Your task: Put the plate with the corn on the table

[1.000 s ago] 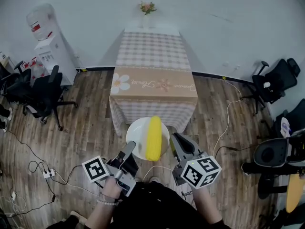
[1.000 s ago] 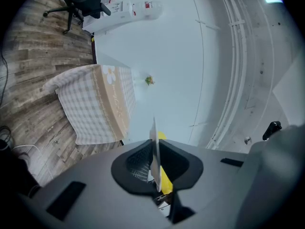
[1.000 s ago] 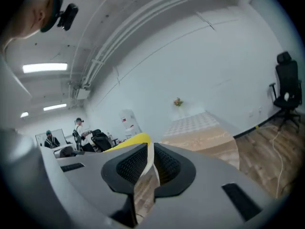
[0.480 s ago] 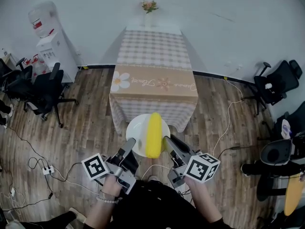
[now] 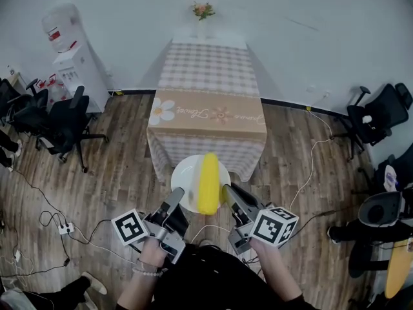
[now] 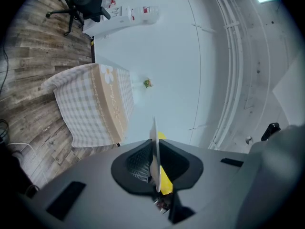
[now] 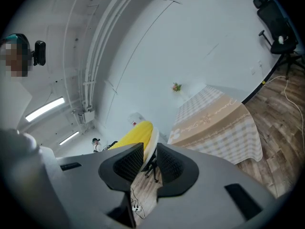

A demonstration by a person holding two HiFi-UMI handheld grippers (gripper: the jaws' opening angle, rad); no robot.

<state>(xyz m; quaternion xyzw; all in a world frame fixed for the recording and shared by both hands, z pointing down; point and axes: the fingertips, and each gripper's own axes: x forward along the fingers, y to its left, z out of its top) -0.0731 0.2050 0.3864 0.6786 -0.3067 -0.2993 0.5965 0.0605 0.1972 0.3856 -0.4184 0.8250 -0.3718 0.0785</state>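
A white plate (image 5: pixel 184 178) carries a yellow corn cob (image 5: pixel 208 183) above the wooden floor, short of the checked table (image 5: pixel 208 76). My left gripper (image 5: pixel 177 196) is shut on the plate's left rim; in the left gripper view the rim (image 6: pixel 154 147) stands edge-on between the pads, the corn (image 6: pixel 165 180) behind it. My right gripper (image 5: pixel 226 191) sits at the plate's right rim. Its jaws have just been closing, with the rim (image 7: pixel 151 144) between them and a gap still showing beside one pad; the corn (image 7: pixel 129 133) lies left of it.
A flower vase (image 5: pixel 202 11) stands at the table's far end. Office chairs sit at the left (image 5: pixel 61 124) and right (image 5: pixel 377 112). A water dispenser (image 5: pixel 68 57) is by the left wall. Cables (image 5: pixel 58 231) run across the floor.
My right gripper has rolled and shifted left, so its jaws now straddle the plate's right rim. The left gripper still grips the plate, which barely moved.
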